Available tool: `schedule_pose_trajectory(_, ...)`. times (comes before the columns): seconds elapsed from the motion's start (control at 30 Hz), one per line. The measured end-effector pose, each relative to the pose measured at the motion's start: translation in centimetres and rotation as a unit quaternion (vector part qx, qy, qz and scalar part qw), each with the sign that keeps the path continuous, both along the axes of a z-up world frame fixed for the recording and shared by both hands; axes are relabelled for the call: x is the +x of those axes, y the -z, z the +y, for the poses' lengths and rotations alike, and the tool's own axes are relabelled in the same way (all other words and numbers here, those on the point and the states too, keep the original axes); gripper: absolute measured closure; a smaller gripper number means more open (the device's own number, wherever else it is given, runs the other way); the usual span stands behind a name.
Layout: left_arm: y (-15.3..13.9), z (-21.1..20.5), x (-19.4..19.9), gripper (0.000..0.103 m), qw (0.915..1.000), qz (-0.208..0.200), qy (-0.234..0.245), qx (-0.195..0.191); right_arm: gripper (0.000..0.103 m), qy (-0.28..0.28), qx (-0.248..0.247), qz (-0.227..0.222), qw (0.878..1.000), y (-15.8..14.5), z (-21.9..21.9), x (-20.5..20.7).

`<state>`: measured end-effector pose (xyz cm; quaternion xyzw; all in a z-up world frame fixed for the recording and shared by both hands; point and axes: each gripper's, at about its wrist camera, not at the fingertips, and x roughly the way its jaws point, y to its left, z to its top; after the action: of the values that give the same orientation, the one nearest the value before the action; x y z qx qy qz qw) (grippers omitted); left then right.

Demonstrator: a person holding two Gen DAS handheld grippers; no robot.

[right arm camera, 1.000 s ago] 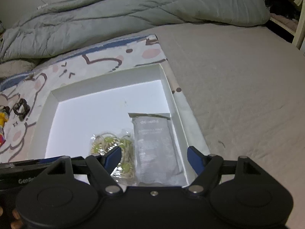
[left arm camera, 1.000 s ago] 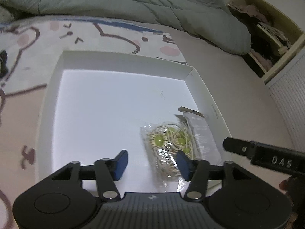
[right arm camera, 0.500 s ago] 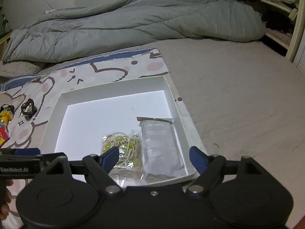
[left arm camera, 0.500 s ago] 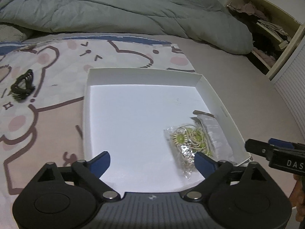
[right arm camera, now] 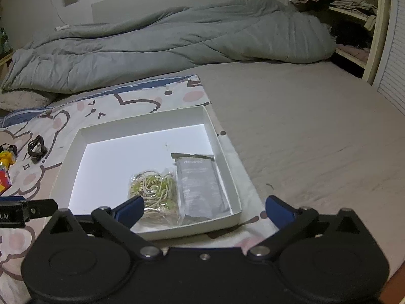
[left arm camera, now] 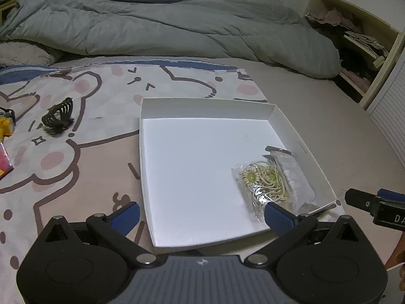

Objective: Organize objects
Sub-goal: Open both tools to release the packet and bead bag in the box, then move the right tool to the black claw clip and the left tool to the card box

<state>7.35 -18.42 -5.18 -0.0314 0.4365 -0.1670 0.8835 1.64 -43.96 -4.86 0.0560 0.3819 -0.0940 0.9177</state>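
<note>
One white tray lies on the bed, and it holds two packets: one clear bag of coiled hair ties and one grey sachet, side by side. Outside the tray, on one cartoon-print sheet, there is one dark hair clip, one yellow toy and one red-and-pink item cut by the picture's edge. One grey duvet lies bunched behind. Two claws show, left and right.

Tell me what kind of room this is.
Most likely a bedroom. The white box sits on a bed: a rumpled grey duvet is heaped behind it, a cartoon-print blanket is spread underneath, and open shelves with folded clothes stand beside the bed.
</note>
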Motion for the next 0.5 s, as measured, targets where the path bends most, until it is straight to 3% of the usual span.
schedule_pose_trajectory(0.5, -0.9, 0.3, -2.3, 0.000, 0.9989, -0.031, -0.028, 0.019, 0.000, -0.019, 0.004, 0.000, 1.000, 0.5, 0.0, -0.9)
